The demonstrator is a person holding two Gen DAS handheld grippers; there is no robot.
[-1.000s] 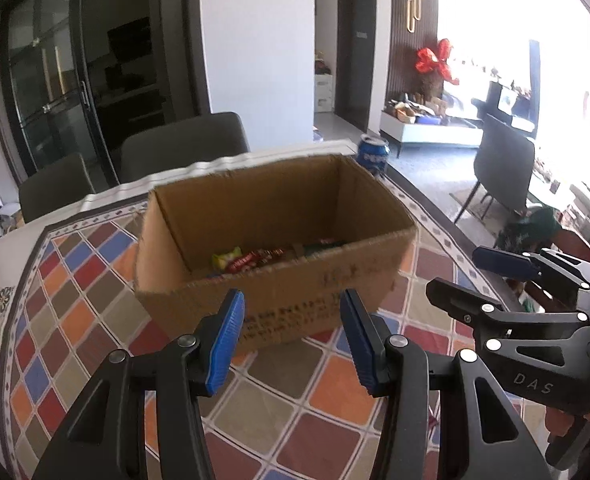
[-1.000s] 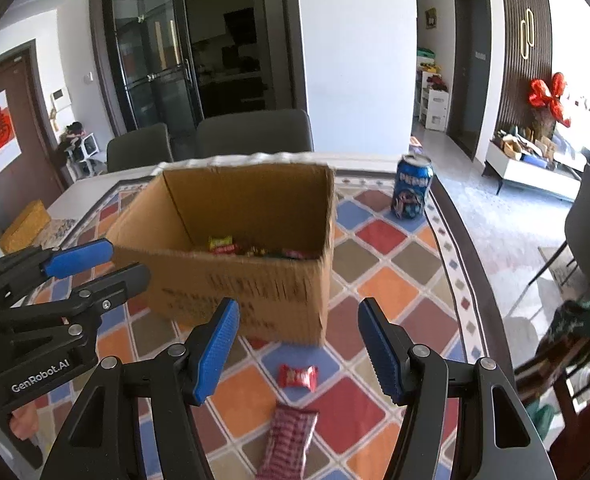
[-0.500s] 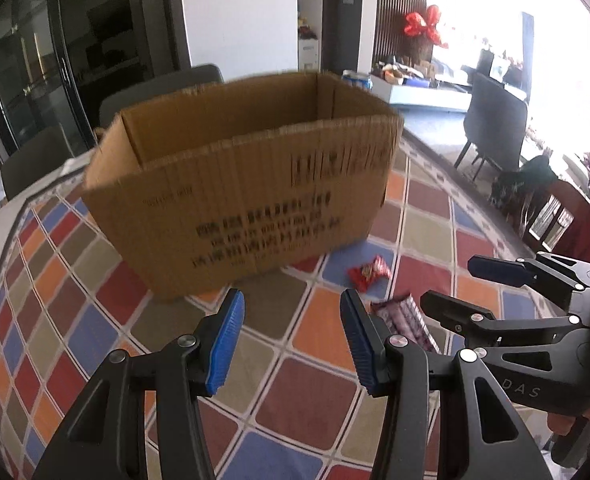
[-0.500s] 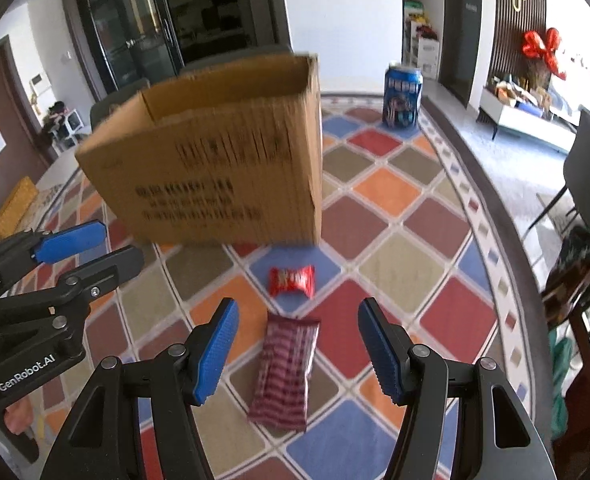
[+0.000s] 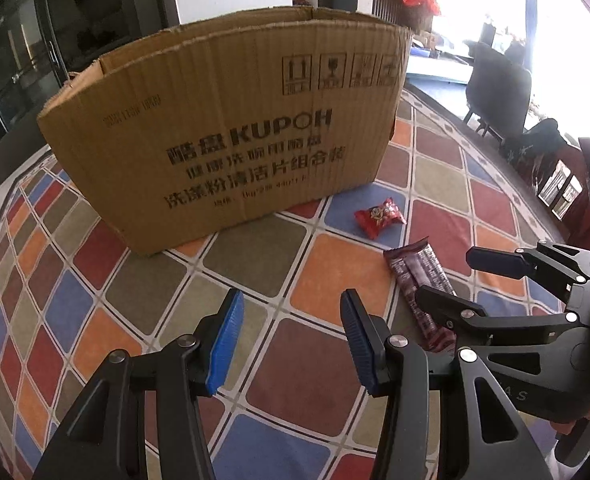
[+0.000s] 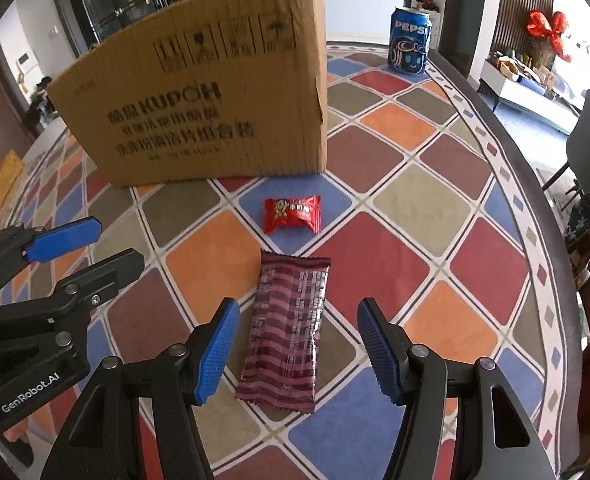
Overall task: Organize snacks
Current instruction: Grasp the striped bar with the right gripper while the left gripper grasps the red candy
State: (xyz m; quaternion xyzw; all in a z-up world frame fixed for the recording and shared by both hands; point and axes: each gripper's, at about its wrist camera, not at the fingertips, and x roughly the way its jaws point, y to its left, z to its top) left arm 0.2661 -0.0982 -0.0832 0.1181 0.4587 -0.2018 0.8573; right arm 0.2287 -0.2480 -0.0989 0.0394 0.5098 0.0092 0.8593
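- Snack bar in a maroon striped wrapper (image 6: 285, 332) lies flat on the tablecloth, lengthwise between the spread blue pads of the right gripper (image 6: 298, 350); the jaws stand apart on either side of it, gripping nothing.
- Left gripper (image 5: 293, 342) is likewise released and empty, poised over bare cloth to the left of the bar, whose wrapper (image 5: 421, 280) shows just beyond its right finger.
- Handling, as judged: the bar looks light, with a thin, glossy film that may slip and crinkle; its filling is probably firm enough to take a squeeze across the narrow width, near mid-length, not on the flat crimped ends.
- Red wrapped candy (image 6: 292, 213) lies just beyond the bar, apart from it, and near the foot of the cardboard box (image 6: 215, 92); small, light and puffy, it likely suits a pinch across its body.
- Box is open at the top, its wall tall, so any snack must be lifted over the rim.
- Pepsi can (image 6: 410, 42) stands well apart, behind and right of the box.
- Checked tablecloth (image 6: 427, 208) offers open room to the right, up to the table's curved edge.
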